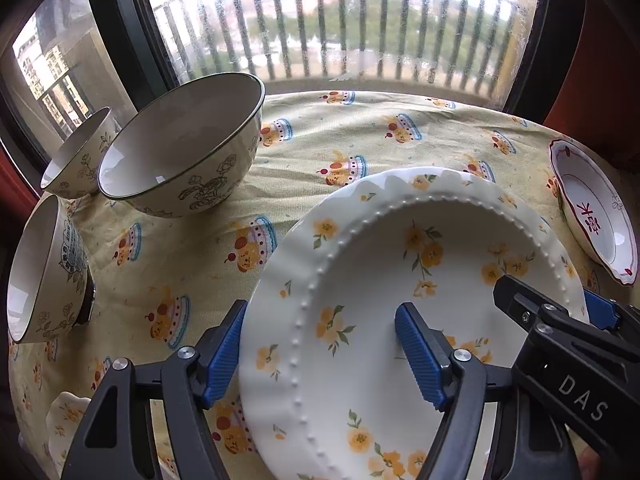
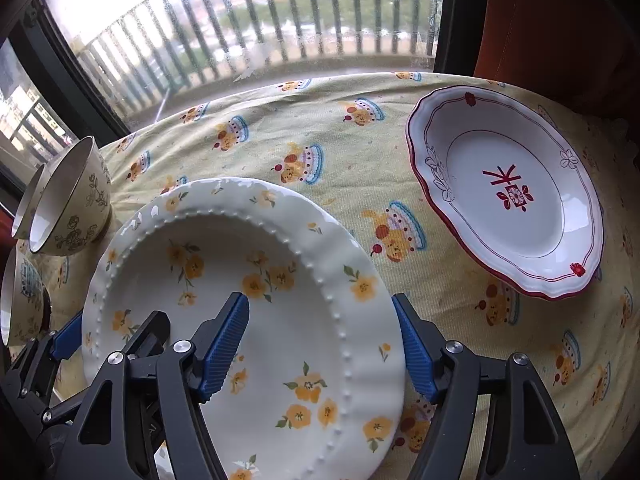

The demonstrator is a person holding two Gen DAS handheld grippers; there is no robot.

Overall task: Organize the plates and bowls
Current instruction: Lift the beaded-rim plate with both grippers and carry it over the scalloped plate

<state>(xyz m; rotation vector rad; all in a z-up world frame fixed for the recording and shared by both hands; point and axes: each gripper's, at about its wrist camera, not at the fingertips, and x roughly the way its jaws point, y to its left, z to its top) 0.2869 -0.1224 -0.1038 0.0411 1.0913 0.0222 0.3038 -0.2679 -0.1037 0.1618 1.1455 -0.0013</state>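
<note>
I have both grippers on the flowered plate point(image 2: 248, 300), one at each side rim. Left gripper point(image 1: 320, 354) straddles the left rim, right gripper point(image 2: 320, 350) the right rim; jaws part open, and I cannot tell whether the pads press yet. Plate sits mid-table on the cloth point(image 2: 328, 128). Red plate point(image 2: 508, 192) lies apart to the right; three bowls point(image 1: 180, 144) stand unstacked at left. Judgement: sorting barely under way, nothing stacked yet.
</note>
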